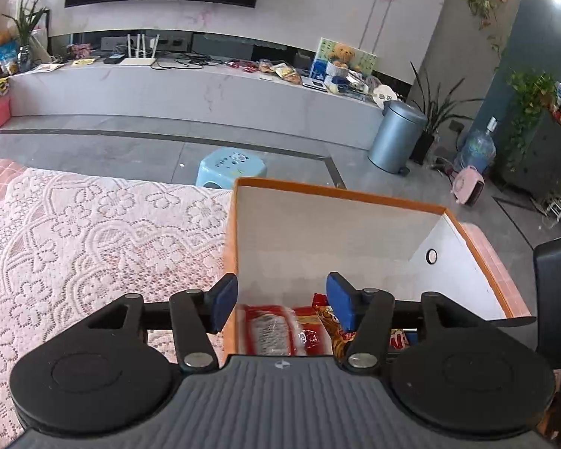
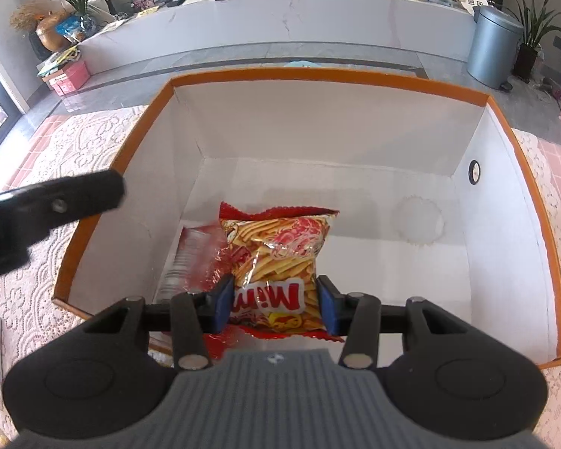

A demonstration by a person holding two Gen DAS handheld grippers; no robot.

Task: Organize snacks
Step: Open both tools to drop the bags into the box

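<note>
An orange-rimmed white box (image 2: 318, 75) stands on the lace-covered table. My right gripper (image 2: 275, 301) is over the box, its jaws on either side of a red and yellow "Mimi" chips bag (image 2: 276, 247) that lies in the box; whether the pads press the bag I cannot tell. A red packet with a clear window (image 2: 194, 258) lies under the bag's left side. My left gripper (image 1: 282, 299) is open and empty above the box's left wall (image 1: 232, 247). Below it lie the red packet (image 1: 271, 331) and the chips bag (image 1: 336, 333).
A lace cloth (image 1: 93, 239) covers the pink table left of the box. Beyond it are a blue stool (image 1: 232, 162), a grey bin (image 1: 396, 134), a low marble shelf (image 1: 190, 89) with clutter, and plants. The left gripper's arm (image 2: 48, 209) shows at the box's left rim.
</note>
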